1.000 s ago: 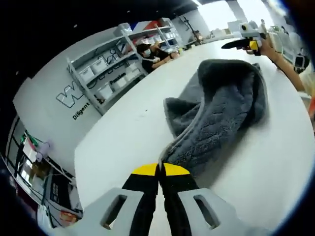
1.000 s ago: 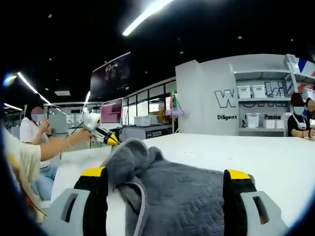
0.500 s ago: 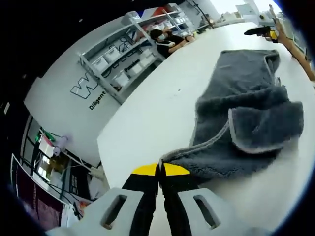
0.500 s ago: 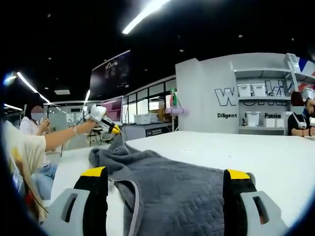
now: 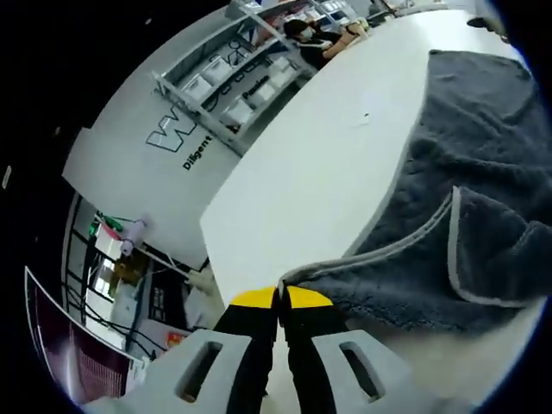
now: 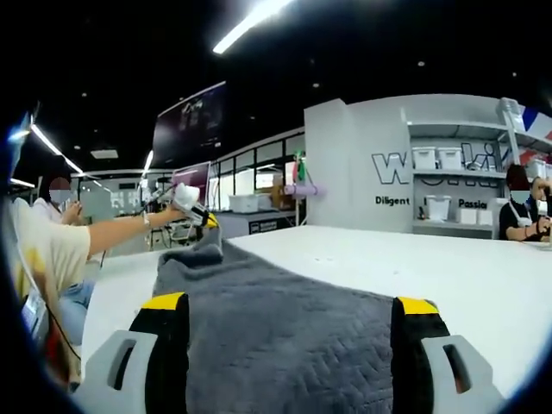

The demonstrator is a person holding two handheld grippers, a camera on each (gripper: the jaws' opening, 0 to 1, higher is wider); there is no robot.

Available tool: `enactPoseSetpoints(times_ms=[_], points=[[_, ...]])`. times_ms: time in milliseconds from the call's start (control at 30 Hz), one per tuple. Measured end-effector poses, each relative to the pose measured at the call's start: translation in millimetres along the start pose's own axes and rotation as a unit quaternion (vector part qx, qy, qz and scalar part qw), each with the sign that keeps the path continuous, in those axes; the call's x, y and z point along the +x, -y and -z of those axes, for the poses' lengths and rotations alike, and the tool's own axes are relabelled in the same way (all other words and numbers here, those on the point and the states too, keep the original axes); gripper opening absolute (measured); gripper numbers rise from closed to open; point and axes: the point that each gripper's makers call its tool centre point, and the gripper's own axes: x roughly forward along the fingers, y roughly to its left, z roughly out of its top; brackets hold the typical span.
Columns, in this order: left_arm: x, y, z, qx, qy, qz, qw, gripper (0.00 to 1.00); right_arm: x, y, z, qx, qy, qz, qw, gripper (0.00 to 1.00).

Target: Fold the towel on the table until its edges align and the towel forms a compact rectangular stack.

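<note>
The white table (image 5: 293, 198) runs wide and long, and the grey towel (image 5: 483, 164) lies stretched out on it between the two grippers, its long axis running from one tool to the other. That line is what the coming fold turns on, I'd say: one end has to travel along it to meet the other, and each gripper already sits at its own end.

In the left gripper view the left gripper (image 5: 279, 297) has its yellow-tipped jaws pressed together on a corner of the towel, right at the pale hemmed edge, with the cloth running away to the far right. Near that corner a flap is turned back over the rest, its light binding showing as a curved line, so the sheet is not fully flat there.

In the right gripper view the right gripper (image 6: 291, 308) stands spread wide, one jaw at each side of the near end of the towel (image 6: 285, 310), gripping nothing; the quilted grey surface runs smooth between them. At the far end the cloth rises to a peak where the other gripper (image 6: 191, 207) holds it, carried by a person's hand (image 6: 159, 220)
</note>
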Motion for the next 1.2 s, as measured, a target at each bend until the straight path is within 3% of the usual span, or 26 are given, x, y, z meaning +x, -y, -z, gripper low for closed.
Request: enactPoseSetpoints(times_ms=[233,300,433,567,600,733,833,933,1000,1133,1200], points=[[11.7,13.8,9.0,-0.018,-0.008,0.003,0.9998,0.04,1.3,-6.1,4.3,-0.010,-0.013,-0.007,0.9998,0.99],[10.2,16.7,5.5,-0.031,0.004,0.005,0.9995,0.11,1.5,-6.7,5.0,-0.011,-0.015,-0.008,0.9998,0.99],[0.7,6.9,-3.4,-0.075,0.029,-0.021,0.9965,0.32,1.4,-5.9,3.6,-0.014,-0.015,-0.008,0.9998,0.99],[-15.9,2.6,-14.4,-0.132,0.059,-0.016,0.9894,0.42,0.6,-4.9,0.1,-0.013,-0.010,-0.007,0.9998,0.99],[-21.2,3.9,-19.4,-0.159,0.075,-0.010,0.9844,0.45,0.4,-5.0,-0.3,-0.013,-0.009,-0.007,0.9998,0.99],[-34.9,23.9,-34.7,-0.243,0.117,0.056,0.9613,0.69,0.5,-8.8,-0.1,-0.014,-0.007,-0.009,0.9998,0.99],[-40.4,37.2,-38.5,-0.249,0.126,0.096,0.9553,0.74,0.9,-11.4,0.4,-0.016,-0.008,-0.012,0.9998,0.99],[-46.2,55.2,-42.5,-0.244,0.141,0.149,0.9477,0.73,1.1,-12.6,0.8,-0.017,-0.008,-0.014,0.9997,0.99],[-52.5,72.0,-44.1,-0.246,0.155,0.192,0.9372,0.70,1.0,-13.1,1.0,-0.016,-0.007,-0.014,0.9998,0.99],[-62.4,104.8,-42.6,-0.242,0.165,0.264,0.9192,0.50,1.2,-13.2,1.3,-0.017,-0.006,-0.014,0.9997,0.99],[-63.0,121.2,-39.2,-0.244,0.158,0.293,0.9109,0.49,1.1,-13.2,1.7,-0.018,-0.006,-0.013,0.9997,0.99]])
